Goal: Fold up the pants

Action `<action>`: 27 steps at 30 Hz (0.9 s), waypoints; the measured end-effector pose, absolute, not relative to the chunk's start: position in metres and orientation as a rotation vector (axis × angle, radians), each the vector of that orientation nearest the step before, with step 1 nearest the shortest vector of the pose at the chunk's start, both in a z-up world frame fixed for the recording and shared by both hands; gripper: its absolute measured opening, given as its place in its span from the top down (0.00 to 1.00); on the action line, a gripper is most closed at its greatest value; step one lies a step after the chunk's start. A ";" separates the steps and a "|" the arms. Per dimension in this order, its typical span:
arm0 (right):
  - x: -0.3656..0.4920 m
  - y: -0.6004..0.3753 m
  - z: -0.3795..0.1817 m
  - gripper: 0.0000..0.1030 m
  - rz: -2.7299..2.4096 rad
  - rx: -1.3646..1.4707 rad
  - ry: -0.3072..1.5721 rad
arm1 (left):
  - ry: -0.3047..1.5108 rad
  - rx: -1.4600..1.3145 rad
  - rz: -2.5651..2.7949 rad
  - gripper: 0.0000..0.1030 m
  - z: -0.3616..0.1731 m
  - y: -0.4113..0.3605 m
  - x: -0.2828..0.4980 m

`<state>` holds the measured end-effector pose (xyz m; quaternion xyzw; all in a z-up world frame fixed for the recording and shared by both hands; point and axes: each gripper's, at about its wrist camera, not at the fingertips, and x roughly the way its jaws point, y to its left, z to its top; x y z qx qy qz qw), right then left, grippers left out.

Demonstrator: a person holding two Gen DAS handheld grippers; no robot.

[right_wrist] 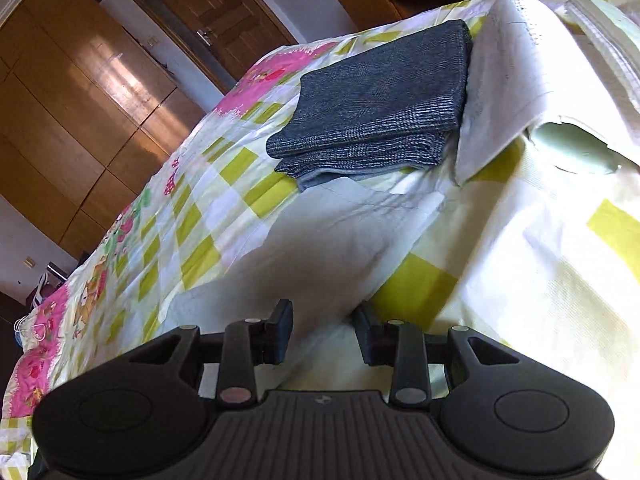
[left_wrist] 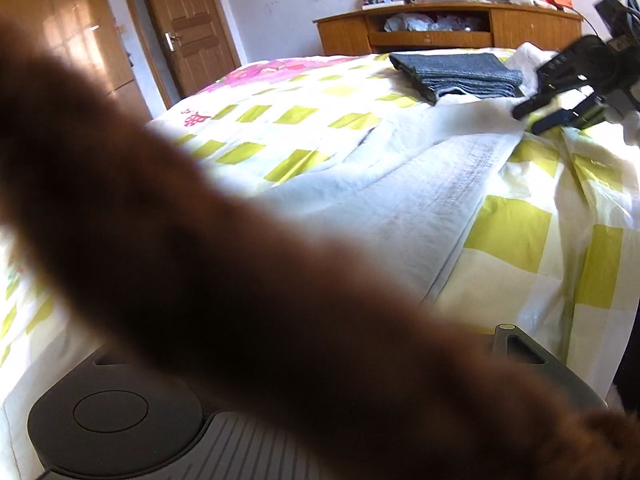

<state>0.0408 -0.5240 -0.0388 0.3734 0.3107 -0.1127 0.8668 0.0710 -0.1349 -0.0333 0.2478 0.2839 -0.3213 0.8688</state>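
Note:
White pants (left_wrist: 400,184) lie spread across the checked bedspread (left_wrist: 516,236). In the left wrist view a blurred brown shape (left_wrist: 200,260) right at the lens hides my left gripper's fingertips; only its grey body (left_wrist: 120,412) and one linkage show. My right gripper (left_wrist: 530,120) hovers at the far end of the white cloth. Seen from the right wrist, the right gripper (right_wrist: 322,332) stands open above the pale pants (right_wrist: 320,248), with nothing between its pads.
A folded dark grey garment (right_wrist: 380,112) rests further back on the bed, with white folded cloth (right_wrist: 508,80) beside it. Beyond the bed stand a wooden cabinet (left_wrist: 440,32), a door (left_wrist: 192,32) and wardrobes (right_wrist: 80,100).

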 end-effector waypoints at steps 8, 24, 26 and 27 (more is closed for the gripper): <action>0.052 -0.532 -0.054 0.50 -0.198 0.886 0.584 | 0.601 0.580 -0.695 0.26 -0.029 -0.160 0.070; 0.063 -0.548 -0.030 0.76 -0.224 0.970 0.448 | 0.616 0.601 -0.744 0.26 -0.025 -0.193 0.073; 0.072 -0.545 -0.038 0.75 -0.213 0.971 0.508 | 0.628 0.611 -0.763 0.26 -0.030 -0.198 0.070; 0.073 -0.543 -0.042 0.71 -0.201 0.976 0.515 | 0.624 0.630 -0.767 0.26 -0.033 -0.202 0.068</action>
